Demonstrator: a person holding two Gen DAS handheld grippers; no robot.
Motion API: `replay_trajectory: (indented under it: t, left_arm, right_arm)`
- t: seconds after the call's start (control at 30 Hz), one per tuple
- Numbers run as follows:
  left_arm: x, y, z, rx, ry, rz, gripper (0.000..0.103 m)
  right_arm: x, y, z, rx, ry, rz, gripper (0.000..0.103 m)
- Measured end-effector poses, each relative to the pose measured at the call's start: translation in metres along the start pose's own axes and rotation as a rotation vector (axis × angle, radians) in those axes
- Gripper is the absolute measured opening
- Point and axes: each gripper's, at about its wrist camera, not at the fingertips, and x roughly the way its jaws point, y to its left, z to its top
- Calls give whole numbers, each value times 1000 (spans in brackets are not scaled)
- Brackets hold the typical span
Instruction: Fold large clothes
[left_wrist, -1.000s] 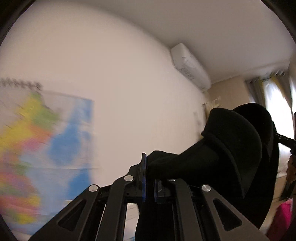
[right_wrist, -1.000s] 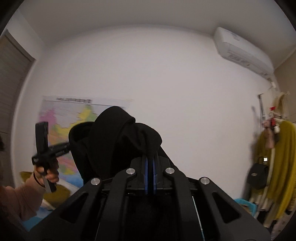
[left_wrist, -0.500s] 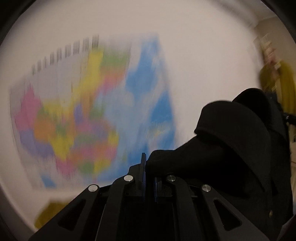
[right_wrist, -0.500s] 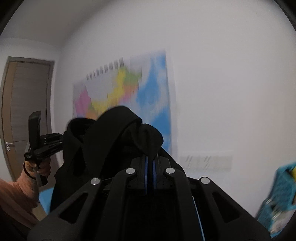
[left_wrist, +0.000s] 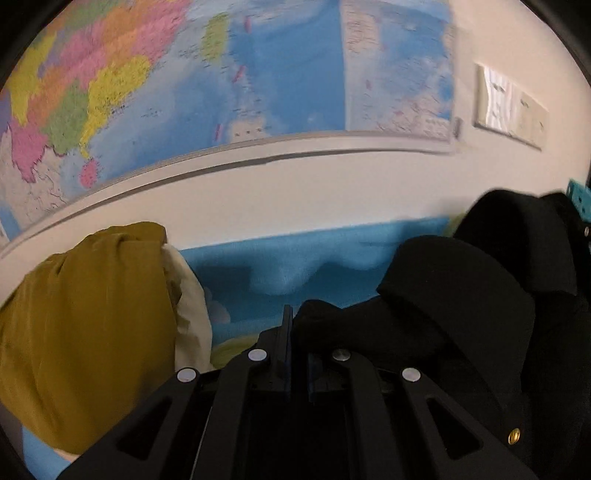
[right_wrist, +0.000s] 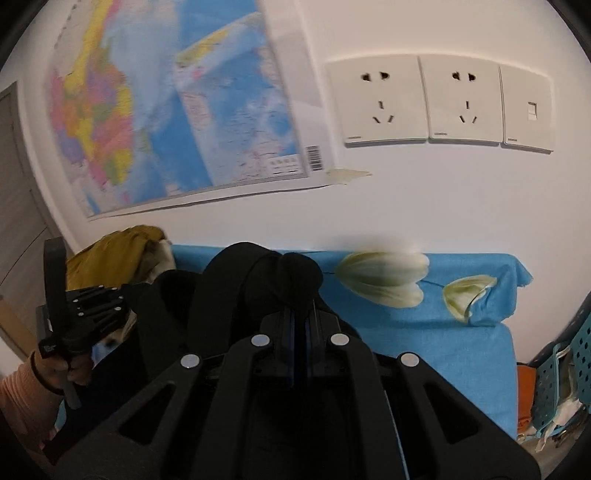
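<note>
The right gripper (right_wrist: 301, 325) is clamped on a fold of a black garment (right_wrist: 236, 288), which bunches up just ahead of its tips and hangs away to its left. Out on that side the left gripper (right_wrist: 122, 299), gripped by a hand (right_wrist: 64, 365) in a pink sleeve (right_wrist: 22, 402), pinches the same cloth. Beyond lie a blue sheet (right_wrist: 461, 343) printed with pale tulips and a mustard pile (right_wrist: 110, 254). Above hang a wall map (right_wrist: 166, 110) and white sockets (right_wrist: 443, 103). A blue basket (right_wrist: 561, 373) stands far right.

A home bedroom: blue flowered bedsheet (right_wrist: 461, 354), wall map (right_wrist: 177, 110), wall sockets (right_wrist: 439, 103), heaped clothes (left_wrist: 85, 332).
</note>
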Motion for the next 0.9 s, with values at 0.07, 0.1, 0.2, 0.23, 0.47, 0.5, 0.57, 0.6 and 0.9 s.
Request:
replay_trajectory:
  t: [0.07,0.1,0.2,0.23,0.47,0.5,0.57,0.6,0.9]
  left_arm:
    - [4,11,11,-23,-4,-8,4]
    - [4,14,16,-19,-9,2,4]
    - [32,21,21,-27,48,30,5]
    - [46,21,17,-30,84,36,5]
    - [85,28,-4,31,183,105,30]
    - [79,32,-3,24,169,89,32]
    - [59,43,-2,26,129,30,34]
    - [48,46,-3,39,109,12,36]
    - [-54,65,-31,126,-14,-100,50]
  right_arm:
    - [5,0,8,-6,-17,3,4]
    - [15,-4,10,-12,-2,-12,4]
    - [53,-26,3,60,91,-52,13]
    - [68,-36,-3,95,145,-62,19]
    - [55,-74,-30,189,210,-128,57]
    - [39,-72,-34,159,215,-117,58]
    - [4,-60,-47,79,232,-109,63]
    - [-10,-54,-55,46,236,-103,66]
    - [-82,10,-157,-244,406,-144,61]
